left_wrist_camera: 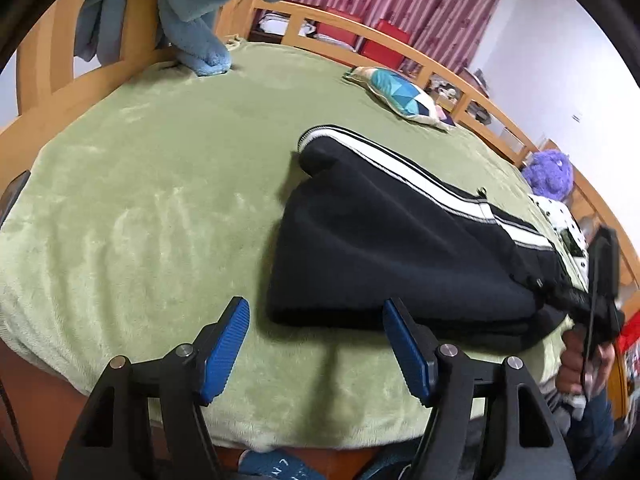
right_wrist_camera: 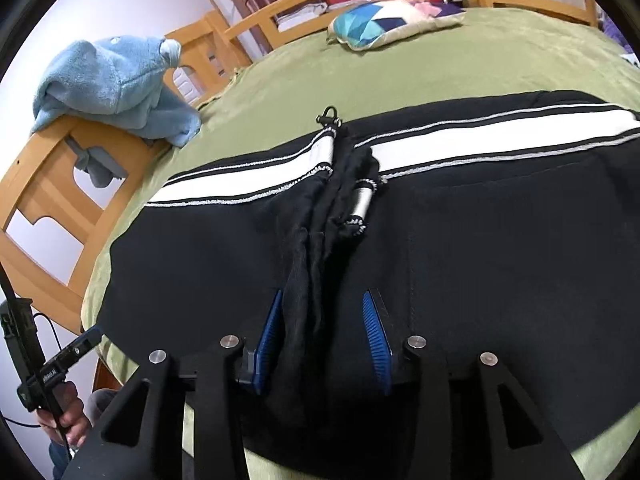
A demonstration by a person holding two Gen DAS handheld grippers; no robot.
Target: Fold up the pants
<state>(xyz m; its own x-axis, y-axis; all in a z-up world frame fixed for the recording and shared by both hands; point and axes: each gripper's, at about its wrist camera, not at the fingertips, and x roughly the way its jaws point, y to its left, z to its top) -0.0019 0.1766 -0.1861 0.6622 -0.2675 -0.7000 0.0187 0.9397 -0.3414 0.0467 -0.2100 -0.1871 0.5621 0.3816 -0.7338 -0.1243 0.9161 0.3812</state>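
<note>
While lying folded across the green blanket [left_wrist_camera: 140,200], black track pants [left_wrist_camera: 400,248] resting flat near bed edge. Left gripper [left_wrist_camera: 316,352] hovering open, empty, just beside fold. Right gripper [right_wrist_camera: 320,340] standing apart around bunched hem, pads seemingly not pressing.

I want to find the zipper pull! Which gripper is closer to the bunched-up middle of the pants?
Right. The right gripper straddles the bunched fold of the black pants, pads not pressing. The left gripper sits open off the pants' folded end.
</note>
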